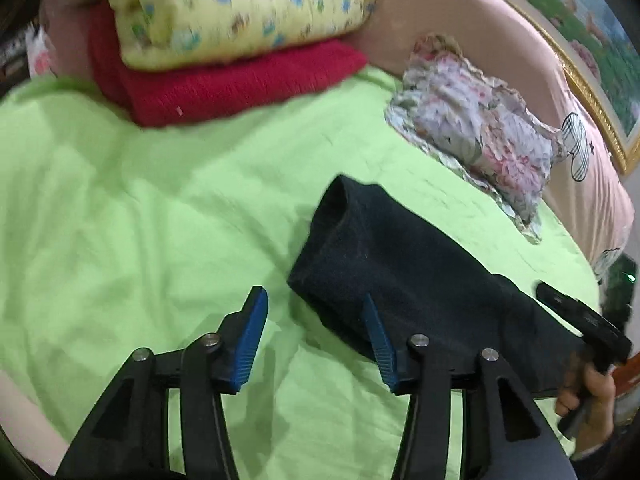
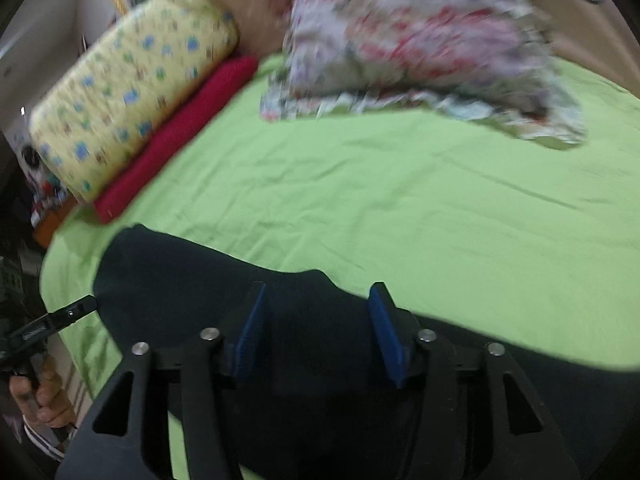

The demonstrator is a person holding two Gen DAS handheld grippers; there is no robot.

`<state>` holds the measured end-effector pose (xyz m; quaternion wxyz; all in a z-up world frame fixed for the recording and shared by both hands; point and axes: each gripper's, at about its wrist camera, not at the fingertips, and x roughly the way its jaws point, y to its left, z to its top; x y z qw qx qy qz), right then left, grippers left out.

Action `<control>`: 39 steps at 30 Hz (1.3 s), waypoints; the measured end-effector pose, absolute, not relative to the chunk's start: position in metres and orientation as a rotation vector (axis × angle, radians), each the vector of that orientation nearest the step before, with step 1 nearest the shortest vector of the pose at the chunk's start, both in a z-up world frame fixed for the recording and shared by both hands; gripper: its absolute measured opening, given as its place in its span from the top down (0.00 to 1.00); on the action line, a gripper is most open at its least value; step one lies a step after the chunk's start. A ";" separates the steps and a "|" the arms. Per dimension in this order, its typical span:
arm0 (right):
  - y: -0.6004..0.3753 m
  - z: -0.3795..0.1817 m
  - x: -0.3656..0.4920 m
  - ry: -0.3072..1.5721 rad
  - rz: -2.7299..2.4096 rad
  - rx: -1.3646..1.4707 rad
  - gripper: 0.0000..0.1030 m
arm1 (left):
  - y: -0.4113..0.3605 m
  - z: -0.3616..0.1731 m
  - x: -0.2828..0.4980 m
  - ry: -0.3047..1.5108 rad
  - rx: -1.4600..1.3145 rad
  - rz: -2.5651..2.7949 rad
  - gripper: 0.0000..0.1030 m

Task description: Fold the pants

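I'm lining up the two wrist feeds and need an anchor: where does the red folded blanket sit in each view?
Left wrist: the red folded blanket lies upper centre-left, under the yellow patterned pillow.
Right wrist: the red folded blanket runs diagonally at the left, along the lower edge of the yellow patterned pillow.
Shared landmark: the dark pants on the green sheet, near the bottom of both views.

So we've got two fisheye views, each looking forward along its own gripper's fingers, low and close over the green bedsheet (image 1: 120, 200). Our left one faces the headboard (image 1: 460, 24) from the left; our right one looks across from the other side. Both catch the yellow pillow (image 2: 128, 80), red blanket (image 2: 180, 132) and dark pants (image 1: 380, 256).
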<state>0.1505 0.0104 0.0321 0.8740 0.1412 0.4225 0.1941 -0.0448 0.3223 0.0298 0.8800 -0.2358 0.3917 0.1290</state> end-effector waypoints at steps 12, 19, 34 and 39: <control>-0.095 0.026 0.055 0.823 0.233 0.499 0.46 | 0.244 0.045 -0.012 0.873 -0.450 0.059 0.41; -0.159 0.021 0.003 0.773 0.077 0.589 0.46 | 0.161 0.052 0.024 0.921 -0.335 -0.102 0.36; -0.252 -0.002 -0.056 0.721 -0.161 0.744 0.46 | -0.006 0.072 0.092 0.975 -0.097 -0.424 0.28; -0.267 -0.006 -0.059 0.712 -0.185 0.773 0.46 | -0.042 0.069 0.107 0.992 -0.040 -0.480 0.27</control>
